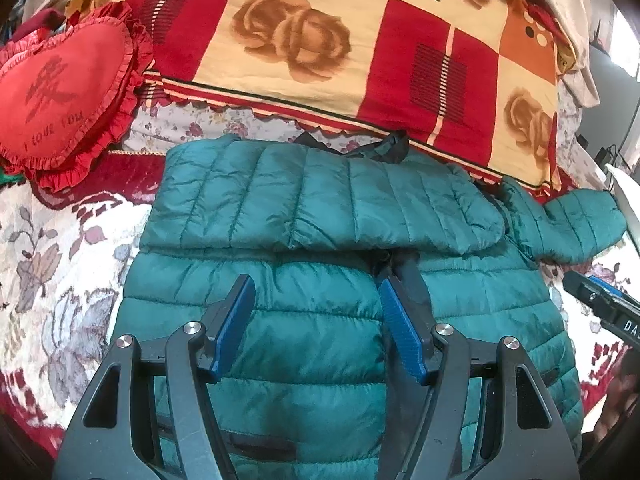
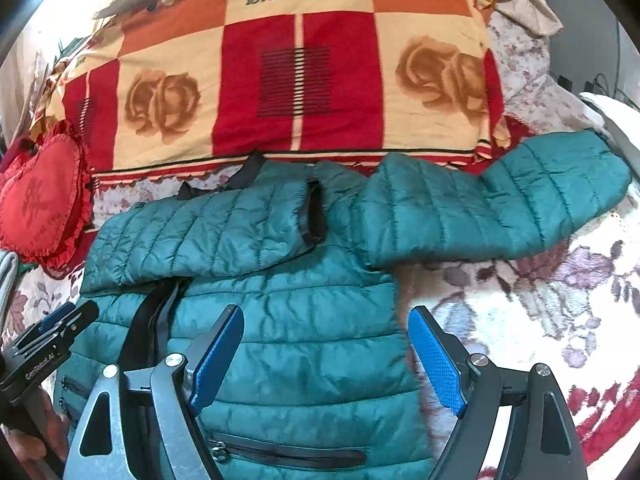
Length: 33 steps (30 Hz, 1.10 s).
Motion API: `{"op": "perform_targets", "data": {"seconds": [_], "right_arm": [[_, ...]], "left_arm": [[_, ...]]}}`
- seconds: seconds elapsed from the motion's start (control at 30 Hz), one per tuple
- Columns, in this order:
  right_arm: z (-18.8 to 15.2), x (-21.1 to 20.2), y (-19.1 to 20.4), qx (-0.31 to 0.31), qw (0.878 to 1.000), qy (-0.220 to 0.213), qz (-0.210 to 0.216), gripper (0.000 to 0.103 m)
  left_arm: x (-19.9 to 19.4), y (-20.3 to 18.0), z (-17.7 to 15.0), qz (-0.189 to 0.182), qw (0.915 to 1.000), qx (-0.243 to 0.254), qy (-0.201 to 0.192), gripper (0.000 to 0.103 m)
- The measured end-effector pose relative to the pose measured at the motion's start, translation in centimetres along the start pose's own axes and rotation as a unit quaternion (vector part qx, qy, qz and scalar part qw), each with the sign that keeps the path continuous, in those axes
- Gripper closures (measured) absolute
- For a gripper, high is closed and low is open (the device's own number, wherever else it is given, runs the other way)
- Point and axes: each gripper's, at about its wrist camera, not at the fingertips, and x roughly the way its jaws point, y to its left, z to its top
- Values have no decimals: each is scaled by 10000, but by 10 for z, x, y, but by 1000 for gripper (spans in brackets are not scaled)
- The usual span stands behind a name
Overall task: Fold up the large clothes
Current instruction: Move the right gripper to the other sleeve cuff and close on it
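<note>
With the jacket (image 2: 280, 320) flat on the bed (image 2: 540, 320) and one sleeve (image 2: 200, 232) folded across, both left gripper (image 1: 316, 300) and right gripper (image 2: 326, 328) hover agape, empty; next, probably grasp the far-right sleeve (image 2: 500, 208).

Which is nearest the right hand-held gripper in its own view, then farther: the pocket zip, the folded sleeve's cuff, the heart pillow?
1. Pocket zip, just under the right hand-held gripper.
2. Cuff, ahead, mid-jacket.
3. Heart pillow, far left.
</note>
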Motion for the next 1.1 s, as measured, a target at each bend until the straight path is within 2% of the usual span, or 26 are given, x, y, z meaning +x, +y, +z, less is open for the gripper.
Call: {"op": "perform_targets", "data": {"seconds": [0.17,0.4,0.9,1.1], "right_arm": [[2,-1,-23,175,9997,-27,-178,16],[6,9,-62,463,9974,33,-545,16],[22,20,-93,470,9937,32,-1021,16],[33,21,-108,520,9919,-19,-1156,16]], "left_arm": [[8,4,-4,-13,9998,-112,157,37],[12,5,-4,-3,9998,-131,144,37],[26,32,-10,100,9989,-439,114,37],[39,44,-19,64,9975,-647,272,37]]}}
